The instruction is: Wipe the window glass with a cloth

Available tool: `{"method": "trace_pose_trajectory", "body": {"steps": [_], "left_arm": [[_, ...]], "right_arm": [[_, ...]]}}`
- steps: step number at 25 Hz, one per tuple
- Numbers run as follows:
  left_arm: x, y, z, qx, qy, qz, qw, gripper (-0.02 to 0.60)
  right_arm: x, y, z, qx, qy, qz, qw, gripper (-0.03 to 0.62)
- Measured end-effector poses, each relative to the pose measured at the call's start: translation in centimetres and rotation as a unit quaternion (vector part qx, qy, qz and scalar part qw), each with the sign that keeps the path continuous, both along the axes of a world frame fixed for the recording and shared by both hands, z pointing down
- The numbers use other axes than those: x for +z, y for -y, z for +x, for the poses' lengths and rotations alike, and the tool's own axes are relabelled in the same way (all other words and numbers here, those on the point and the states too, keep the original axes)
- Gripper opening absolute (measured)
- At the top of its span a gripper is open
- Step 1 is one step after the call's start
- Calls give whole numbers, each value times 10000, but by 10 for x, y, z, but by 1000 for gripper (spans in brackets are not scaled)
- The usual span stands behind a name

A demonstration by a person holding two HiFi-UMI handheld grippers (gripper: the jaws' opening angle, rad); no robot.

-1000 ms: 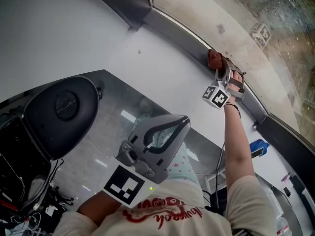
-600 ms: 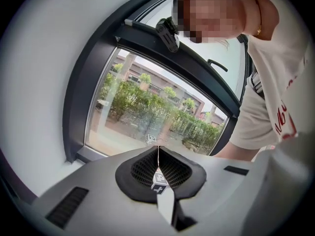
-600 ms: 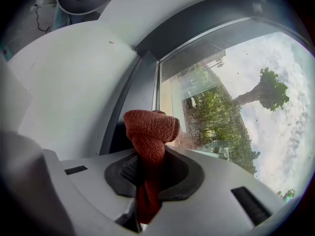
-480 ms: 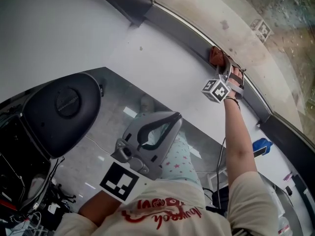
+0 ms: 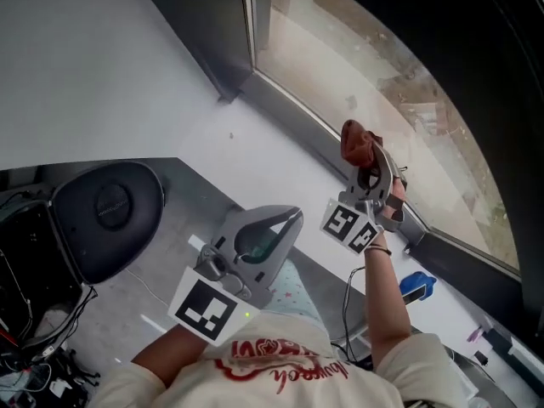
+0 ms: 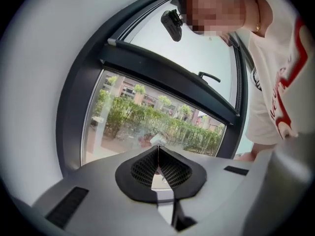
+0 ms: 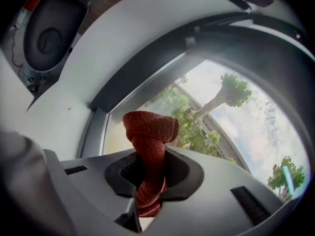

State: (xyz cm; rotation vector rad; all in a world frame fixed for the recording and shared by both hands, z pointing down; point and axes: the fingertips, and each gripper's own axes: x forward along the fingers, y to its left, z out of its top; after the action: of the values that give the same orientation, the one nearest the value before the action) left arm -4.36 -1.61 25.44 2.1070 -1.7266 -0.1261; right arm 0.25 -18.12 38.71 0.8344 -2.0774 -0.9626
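A rust-red cloth [image 5: 356,143] [image 7: 150,146] is bunched between the jaws of my right gripper [image 5: 361,153] [image 7: 149,168], which is shut on it. The cloth's free end sticks up just in front of the window glass [image 5: 374,92] [image 7: 236,112], a little above the dark lower frame [image 5: 306,130]; whether it touches the pane I cannot tell. My left gripper [image 5: 280,223] [image 6: 158,154] hangs low by my chest, away from the window, its jaws pressed together with nothing in them. In the left gripper view it faces another glass pane [image 6: 147,127].
A black rounded case [image 5: 102,219] stands at the lower left beside tangled cables [image 5: 34,355]. A white sill or wall [image 5: 110,66] runs below the dark frame. A blue object [image 5: 415,286] lies at the lower right near a cable.
My right gripper has lifted the cloth off the sill corner and raised it up in front of the glass. My head view has tilted upward. The left gripper has stayed low.
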Motion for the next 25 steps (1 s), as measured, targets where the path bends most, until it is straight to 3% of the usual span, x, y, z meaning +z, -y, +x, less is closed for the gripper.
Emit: {"method": "trace_pose_trajectory", "body": {"steps": [4,8,12,25], "left_arm": [[-38,-1,-15,-57,118,320,9994,21],[-49,-5,-32,165,57,468,9988,21],[-37,-2,-58,439,-17,463,9980,21],[-21,-30,-87,1167,-80,391,9924,21]], "right_arm": [[-130,-14,-37,-354,507,836,9946,72],[-193,-10,-68,-362,614,1501,9861,71],[-209,9,-91,-116,592,1894,9801,72],[-228,23,-103,560,343,2686,9610,71]]}}
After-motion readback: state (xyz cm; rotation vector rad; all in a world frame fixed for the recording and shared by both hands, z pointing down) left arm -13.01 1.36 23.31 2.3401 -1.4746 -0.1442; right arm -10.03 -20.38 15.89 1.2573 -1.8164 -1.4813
